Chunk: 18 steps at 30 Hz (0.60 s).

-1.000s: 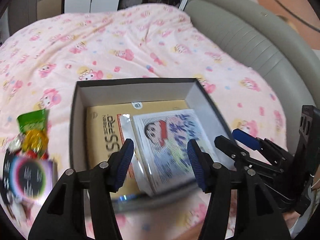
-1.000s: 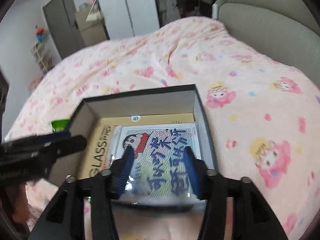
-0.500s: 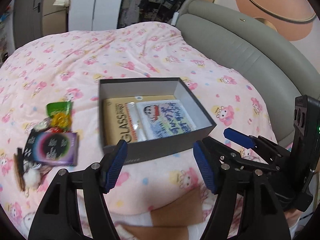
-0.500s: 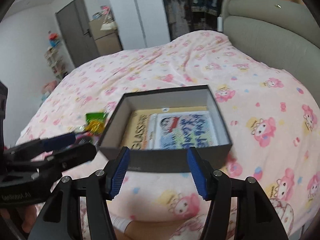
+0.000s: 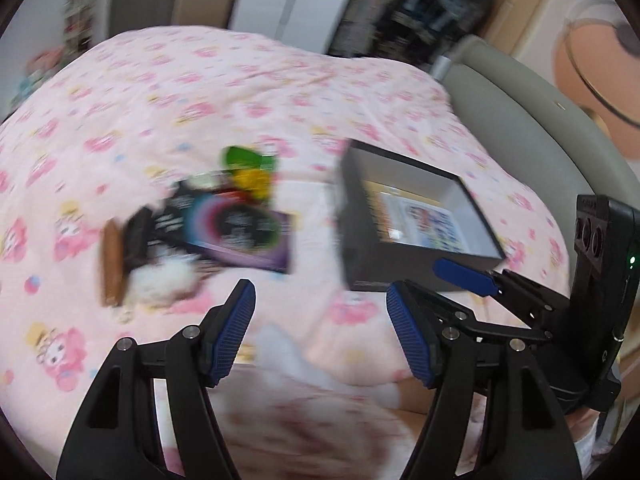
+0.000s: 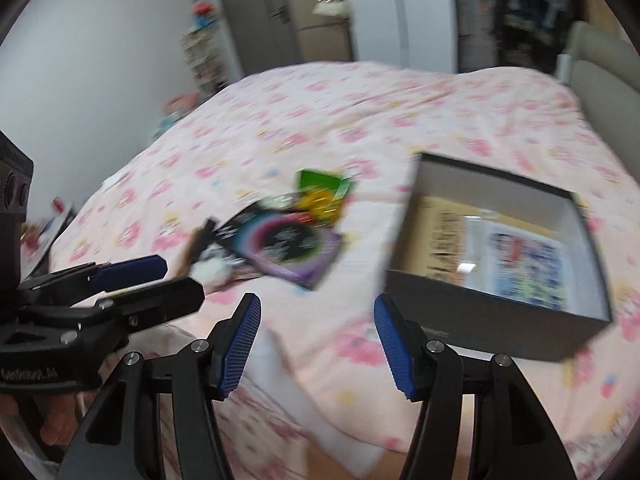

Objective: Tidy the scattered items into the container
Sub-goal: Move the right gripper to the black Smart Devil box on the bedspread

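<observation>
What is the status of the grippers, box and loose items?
Left gripper and right gripper open, empty. Box holds two flat packs; loose pile on the bedspread beside it. Nothing in the way.

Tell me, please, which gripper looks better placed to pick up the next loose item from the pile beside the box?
Probably the left gripper: the pile, with its purple packet, lies on its side, while the right gripper sits nearer the box. Both are open and empty.

A pink cartoon-print bedspread (image 6: pixel 360 128) meets a grey padded headboard (image 5: pixel 532 120), white wall (image 6: pixel 100 60), seemingly grey doors (image 6: pixel 248 8) behind
</observation>
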Motion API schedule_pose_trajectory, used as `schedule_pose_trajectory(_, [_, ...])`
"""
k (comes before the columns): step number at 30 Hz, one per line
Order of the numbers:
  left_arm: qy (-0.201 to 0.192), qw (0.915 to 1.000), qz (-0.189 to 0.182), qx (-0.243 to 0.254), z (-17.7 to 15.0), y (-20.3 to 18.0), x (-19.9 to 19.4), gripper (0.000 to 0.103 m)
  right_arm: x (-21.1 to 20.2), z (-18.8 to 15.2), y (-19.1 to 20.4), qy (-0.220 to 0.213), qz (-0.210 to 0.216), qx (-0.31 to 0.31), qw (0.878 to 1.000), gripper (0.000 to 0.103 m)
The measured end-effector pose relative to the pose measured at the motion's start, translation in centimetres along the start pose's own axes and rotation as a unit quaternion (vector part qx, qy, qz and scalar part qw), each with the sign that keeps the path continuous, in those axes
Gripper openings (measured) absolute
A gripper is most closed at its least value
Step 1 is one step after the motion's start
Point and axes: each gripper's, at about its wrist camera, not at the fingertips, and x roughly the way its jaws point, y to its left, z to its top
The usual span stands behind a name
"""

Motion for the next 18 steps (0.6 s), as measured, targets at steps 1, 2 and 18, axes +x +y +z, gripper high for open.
schedule_pose_trajectory(1, [-0.002, 0.9998, 0.007, -0.016, 0.1, 1.7, -0.1, 0.069, 1.4, 0.4, 0.8, 0.009, 0.003, -0.006, 1.0, 0.055])
schedule_pose_trajectory(2, [-0.002, 0.9994, 0.012, -0.031, 0.2, 3.2, -0.1, 0.068, 2.2, 0.7, 1.3, 0.014, 0.003, -0.008, 1.0, 0.055])
schedule_pose_trajectory(18, [0.149, 0.9754, -0.136, -0.089, 2.7, 16.0, 13.4, 0.051, 18.9, 4.7, -0.2, 0.129, -0.028, 0.054, 0.99, 0.055])
